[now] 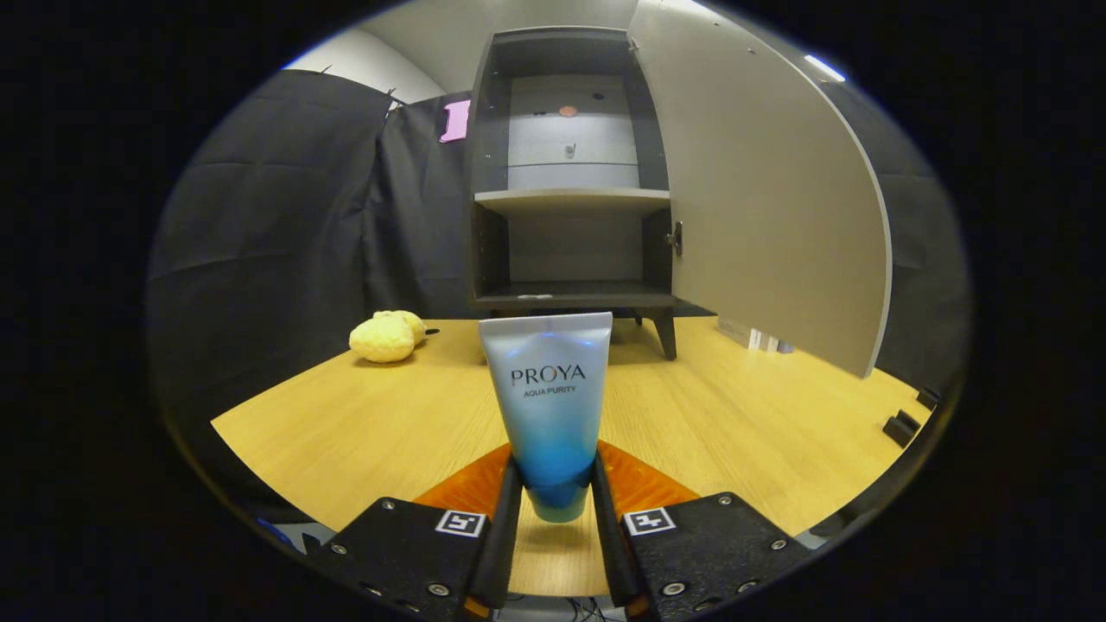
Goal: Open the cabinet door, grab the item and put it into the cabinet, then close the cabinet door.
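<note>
The fingers (553, 510) grip a tube (548, 406), one finger on each side of its blue lower end. The tube stands up straight between them, with its flat wide end on top and its cap end at the bottom, and it looks lifted a little off the desk (363, 415) — a soft shadow lies under it. The tube is pale at the top and turns deeper blue toward the bottom.

Under and ahead of the fingers is the desk, made of light wood. Off to the left, farther along the desk, sits a lumpy yellow sponge (385, 337) near the dark cloth wall.

Straight beyond the tube stands the cabinet (484, 242), dark on its sides and on short legs. Its door (769, 199) is swung wide open to the right — a big pale panel with a small knob (676, 238) by its inner edge. Inside, one shelf (572, 200) splits the cabinet into a top space and a bottom space.
</note>
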`<state>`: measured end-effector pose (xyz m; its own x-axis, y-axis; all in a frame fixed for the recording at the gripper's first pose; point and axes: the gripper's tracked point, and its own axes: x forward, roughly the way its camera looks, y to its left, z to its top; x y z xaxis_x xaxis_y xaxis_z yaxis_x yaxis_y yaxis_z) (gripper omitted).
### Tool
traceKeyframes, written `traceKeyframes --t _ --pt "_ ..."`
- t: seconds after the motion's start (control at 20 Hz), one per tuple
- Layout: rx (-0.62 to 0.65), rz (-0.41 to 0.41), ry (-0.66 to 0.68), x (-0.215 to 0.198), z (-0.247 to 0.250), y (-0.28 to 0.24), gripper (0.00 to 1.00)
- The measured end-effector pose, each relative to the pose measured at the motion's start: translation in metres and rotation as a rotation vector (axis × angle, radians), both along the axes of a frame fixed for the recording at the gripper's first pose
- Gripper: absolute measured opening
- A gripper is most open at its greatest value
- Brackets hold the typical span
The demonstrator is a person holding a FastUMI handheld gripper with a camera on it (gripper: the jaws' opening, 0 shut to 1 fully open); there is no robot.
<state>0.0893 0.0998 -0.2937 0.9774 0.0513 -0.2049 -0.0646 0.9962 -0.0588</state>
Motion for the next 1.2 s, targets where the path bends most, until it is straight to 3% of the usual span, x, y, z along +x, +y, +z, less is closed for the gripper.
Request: traceKeyframes --t 0.25,0.65,0.8,1.0,1.2 --pt "0.002 -0.003 -0.042 0.024 0.108 0.012 0.44" --pt "-0.022 0.013 -0.133 0.103 0.256 0.039 0.43" --pt "-0.044 0.038 -0.173 0.157 0.294 0.042 0.43" --pt "-0.028 0.036 -0.199 0.257 0.332 0.036 0.43" --pt "-0.044 0.018 -0.213 0.358 0.339 0.026 0.43"
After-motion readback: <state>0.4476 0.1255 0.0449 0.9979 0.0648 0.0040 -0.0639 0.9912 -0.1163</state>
